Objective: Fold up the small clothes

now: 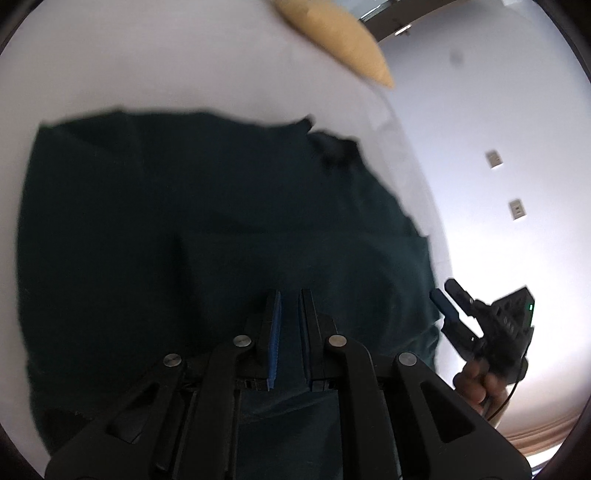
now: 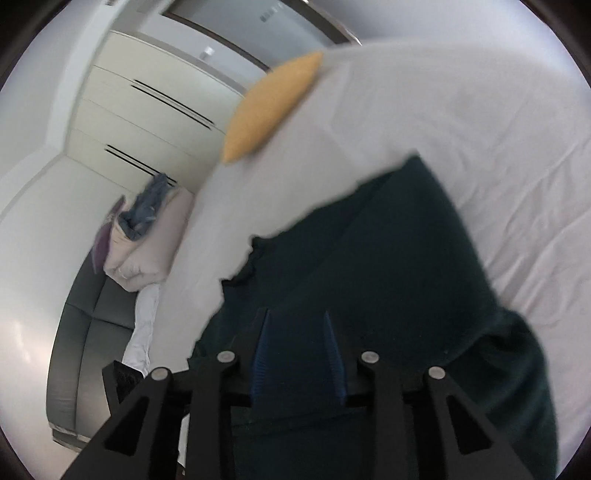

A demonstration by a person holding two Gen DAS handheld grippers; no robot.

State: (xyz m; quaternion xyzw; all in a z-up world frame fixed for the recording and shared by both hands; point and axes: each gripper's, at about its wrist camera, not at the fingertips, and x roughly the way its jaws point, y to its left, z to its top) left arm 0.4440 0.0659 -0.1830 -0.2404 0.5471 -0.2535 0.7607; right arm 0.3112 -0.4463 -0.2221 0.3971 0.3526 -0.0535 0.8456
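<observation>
A dark green garment (image 1: 207, 229) lies spread on a white bed sheet (image 1: 184, 62); it also shows in the right wrist view (image 2: 399, 258). My left gripper (image 1: 290, 295) is over its near part with the jaws nearly closed and cloth between the blue pads. My right gripper (image 2: 297, 317) holds a fold of the same cloth between its pads. In the left wrist view the right gripper (image 1: 448, 291) sits at the garment's right edge, held by a hand.
A yellow cushion (image 1: 340, 33) lies at the far side of the bed, also in the right wrist view (image 2: 269, 107). A grey sofa (image 2: 85, 332) with a pile of bedding and clothes (image 2: 144, 236) stands beside the bed. A white wardrobe (image 2: 147, 103) is behind.
</observation>
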